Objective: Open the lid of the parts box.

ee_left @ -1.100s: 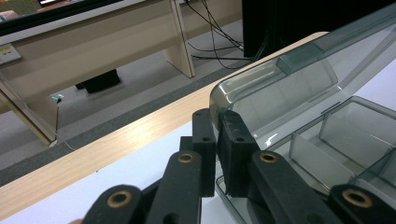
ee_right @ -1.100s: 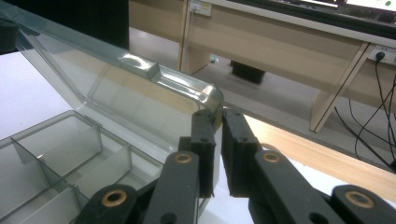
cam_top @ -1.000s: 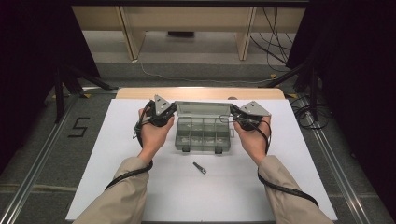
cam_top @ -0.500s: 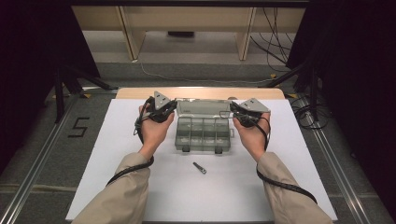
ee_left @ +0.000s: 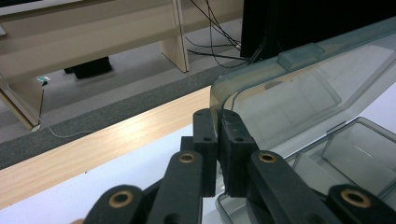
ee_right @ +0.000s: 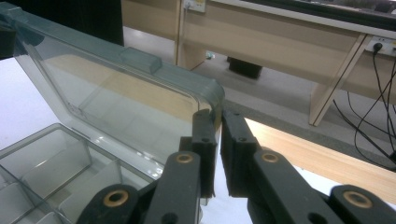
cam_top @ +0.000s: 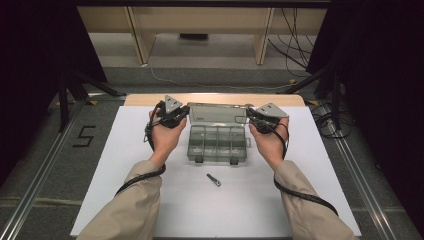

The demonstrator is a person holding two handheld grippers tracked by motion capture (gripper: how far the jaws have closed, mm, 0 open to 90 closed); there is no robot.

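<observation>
A clear plastic compartment box [cam_top: 218, 159] sits mid-table with its hinged lid [cam_top: 217, 114] standing up at the back. My left gripper [cam_top: 181, 119] holds the lid's left corner and my right gripper [cam_top: 250, 120] its right corner. In the left gripper view the gripper [ee_left: 218, 122] is shut on the lid [ee_left: 299, 93] at its edge, above the empty compartments [ee_left: 359, 149]. The right gripper view has the gripper [ee_right: 218, 122] pinching the lid [ee_right: 116, 98] at its other corner, beside the empty compartments [ee_right: 46, 163].
A small metal piece [cam_top: 214, 180] lies on the white table top [cam_top: 125, 150] just in front of the box. A wooden strip [cam_top: 215, 99] borders the table's far edge. Beyond it are the floor, bench legs and cables.
Both grippers have moved slightly up and away from the person with the lid, which now stands more upright. The box base and the metal piece have not moved.
</observation>
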